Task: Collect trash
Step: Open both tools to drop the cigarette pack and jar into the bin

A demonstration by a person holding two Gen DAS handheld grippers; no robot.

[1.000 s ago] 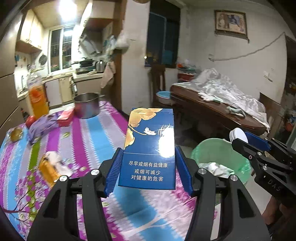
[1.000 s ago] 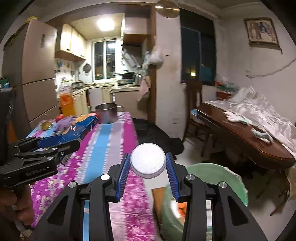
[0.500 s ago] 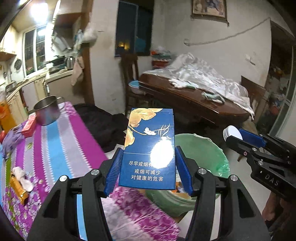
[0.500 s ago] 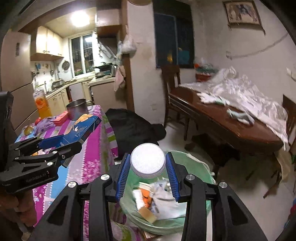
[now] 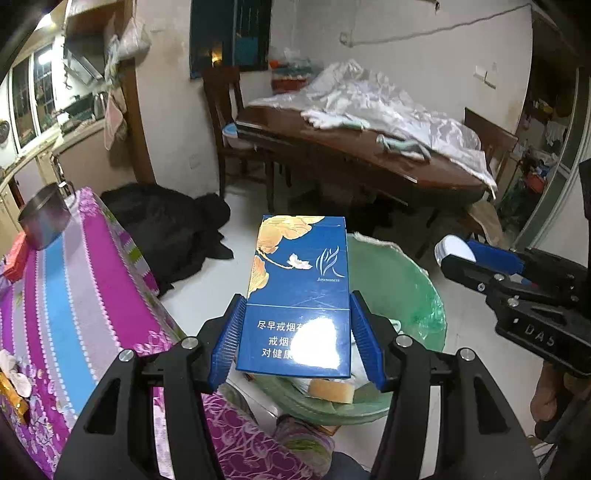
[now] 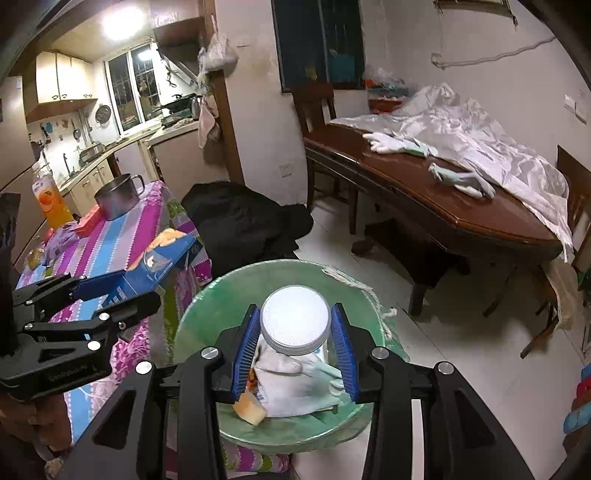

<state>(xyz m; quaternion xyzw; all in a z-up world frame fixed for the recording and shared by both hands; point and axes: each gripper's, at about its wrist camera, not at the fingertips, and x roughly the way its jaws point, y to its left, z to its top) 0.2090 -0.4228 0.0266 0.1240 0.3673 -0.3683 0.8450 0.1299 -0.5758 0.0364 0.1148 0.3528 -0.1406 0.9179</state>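
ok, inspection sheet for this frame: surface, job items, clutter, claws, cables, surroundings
Surface: table with striped floral cloth, beside the bin.
Job's things: blue carton and white-lidded jar, both held above the green-lined bin; bin already holds paper and scraps.
Clutter: steel pot, orange drink bottle, red box, wrappers on the cloth.
Claws: left claw shut on the carton; right claw shut on the jar.
Cables: one wire along the far wall.
Surroundings: wooden table with crumpled sheet, black bundle on floor, kitchen behind.
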